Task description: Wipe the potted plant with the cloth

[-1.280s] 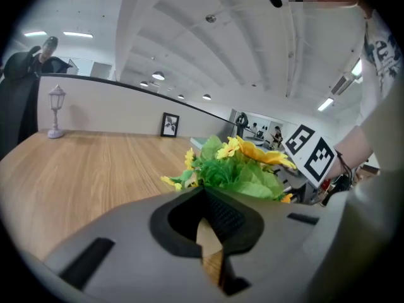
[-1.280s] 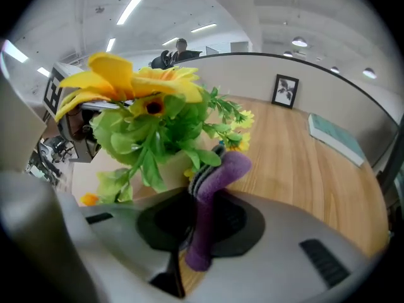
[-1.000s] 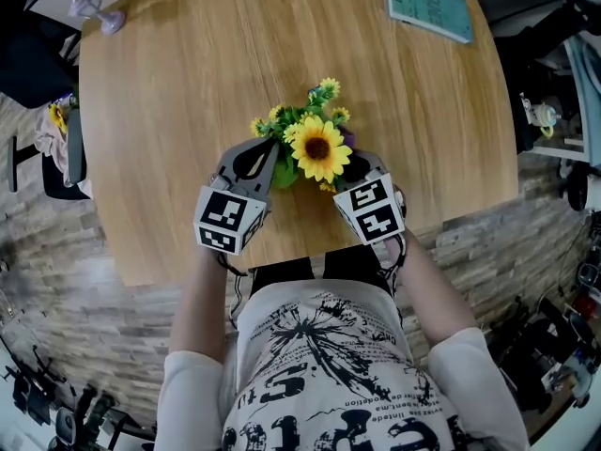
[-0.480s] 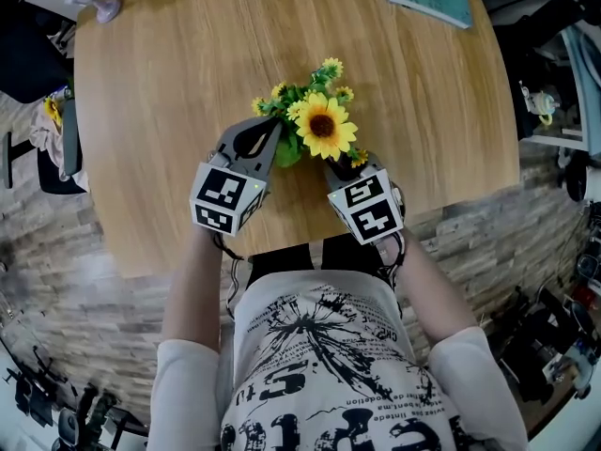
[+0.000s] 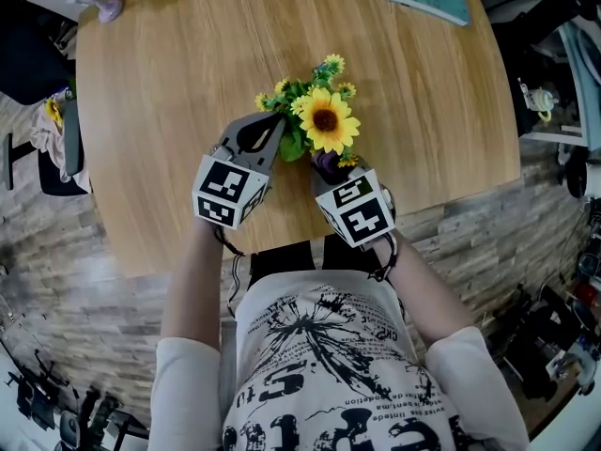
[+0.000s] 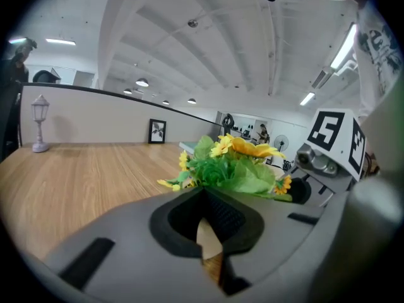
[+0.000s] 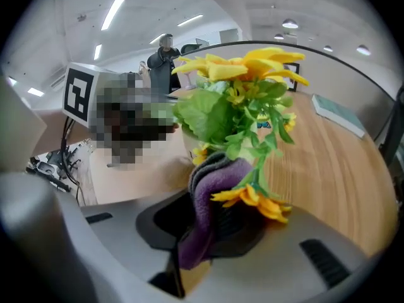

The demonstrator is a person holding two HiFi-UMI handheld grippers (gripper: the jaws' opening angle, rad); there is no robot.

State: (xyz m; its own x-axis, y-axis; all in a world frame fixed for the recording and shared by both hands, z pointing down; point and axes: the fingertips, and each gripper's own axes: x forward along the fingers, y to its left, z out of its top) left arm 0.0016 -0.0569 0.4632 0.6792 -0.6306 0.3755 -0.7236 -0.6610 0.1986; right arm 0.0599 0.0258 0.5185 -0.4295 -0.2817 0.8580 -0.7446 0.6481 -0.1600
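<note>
R gripper (image 5: 332, 171) w/ cloth (image 5: 325, 163) slid left, now under sunflower (image 5: 327, 120)

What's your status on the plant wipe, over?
Left tongs shut, empty, beside potted plant. Right tongs shut on purple cloth, up under the leaves. Small bloom droops across those tongs.

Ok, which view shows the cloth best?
Right gripper view: the purple cloth fills the middle, clamped in the jaws by the plant. Head view shows only a sliver; left gripper view, none.
</note>
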